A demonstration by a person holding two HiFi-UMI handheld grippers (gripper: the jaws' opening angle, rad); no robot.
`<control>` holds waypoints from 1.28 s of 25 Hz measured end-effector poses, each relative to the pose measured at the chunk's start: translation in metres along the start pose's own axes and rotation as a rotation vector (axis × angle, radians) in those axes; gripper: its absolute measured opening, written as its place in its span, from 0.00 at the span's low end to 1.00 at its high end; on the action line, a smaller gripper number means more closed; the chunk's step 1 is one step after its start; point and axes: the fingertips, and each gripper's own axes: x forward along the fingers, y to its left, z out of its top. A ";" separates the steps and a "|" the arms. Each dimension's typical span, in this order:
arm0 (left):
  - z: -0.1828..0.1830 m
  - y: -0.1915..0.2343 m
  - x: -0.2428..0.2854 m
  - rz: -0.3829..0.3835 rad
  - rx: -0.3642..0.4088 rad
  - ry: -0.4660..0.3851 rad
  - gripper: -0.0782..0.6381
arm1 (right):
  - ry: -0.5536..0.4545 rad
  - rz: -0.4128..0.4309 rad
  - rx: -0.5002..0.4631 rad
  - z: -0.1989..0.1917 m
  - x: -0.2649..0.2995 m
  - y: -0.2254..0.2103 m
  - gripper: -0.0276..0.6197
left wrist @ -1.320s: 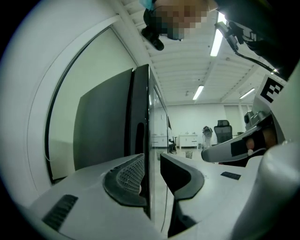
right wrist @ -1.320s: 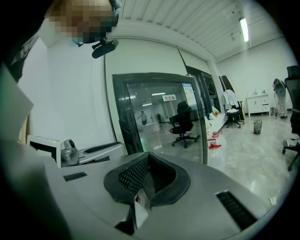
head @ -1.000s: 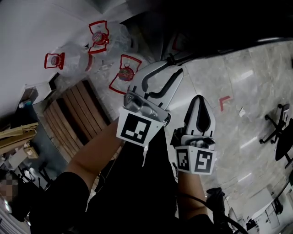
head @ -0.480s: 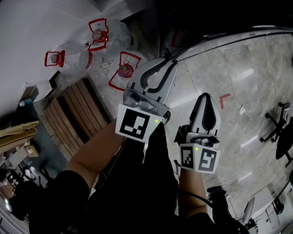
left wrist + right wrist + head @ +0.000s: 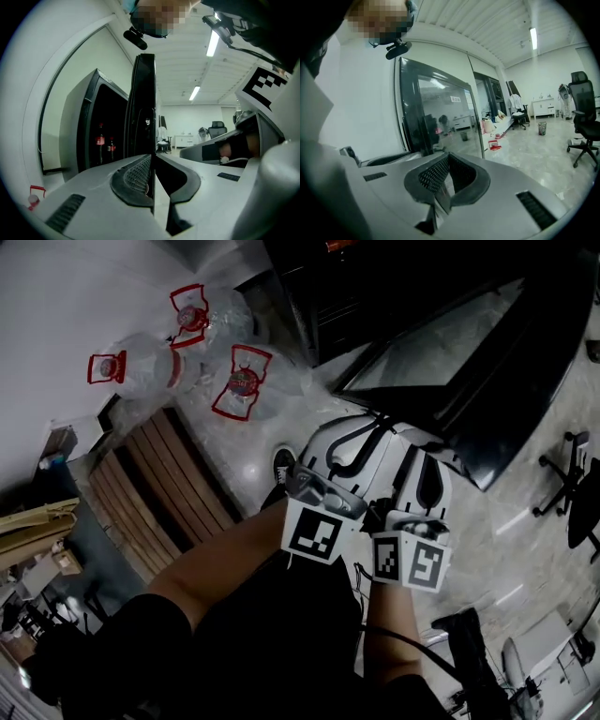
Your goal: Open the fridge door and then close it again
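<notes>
The black fridge (image 5: 323, 287) stands at the top of the head view, and its glass door (image 5: 450, 343) swings out over the floor. My left gripper (image 5: 375, 425) meets the door's near edge. In the left gripper view the door (image 5: 145, 103) is edge-on and runs down between the jaws of the left gripper (image 5: 153, 159), which is shut on it. Cola bottles (image 5: 100, 140) show inside the fridge. My right gripper (image 5: 424, 457) sits just right of the left one, beside the door frame. The right gripper (image 5: 449, 157) is shut with nothing in it, and the glass door (image 5: 436, 117) rises ahead.
Large water jugs with red handles (image 5: 141, 362) lie by the wall beside a slatted wooden pallet (image 5: 159, 484). An office chair (image 5: 572, 493) stands on the tiled floor to the right. A shoe (image 5: 284, 463) shows below the left gripper.
The fridge door has swung out from the cabinet over the floor. My left gripper has moved down and right with it and now sits beside the right gripper.
</notes>
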 end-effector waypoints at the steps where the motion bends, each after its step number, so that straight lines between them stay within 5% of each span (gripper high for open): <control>1: 0.001 -0.007 0.000 0.008 0.007 -0.002 0.16 | -0.001 -0.013 0.003 0.002 -0.005 -0.006 0.07; 22: 0.003 -0.015 0.006 0.033 0.022 0.028 0.16 | -0.017 -0.055 0.032 0.010 -0.021 -0.035 0.07; 32: 0.001 0.038 0.005 0.078 0.040 0.037 0.16 | -0.015 -0.022 0.021 0.018 0.003 -0.019 0.07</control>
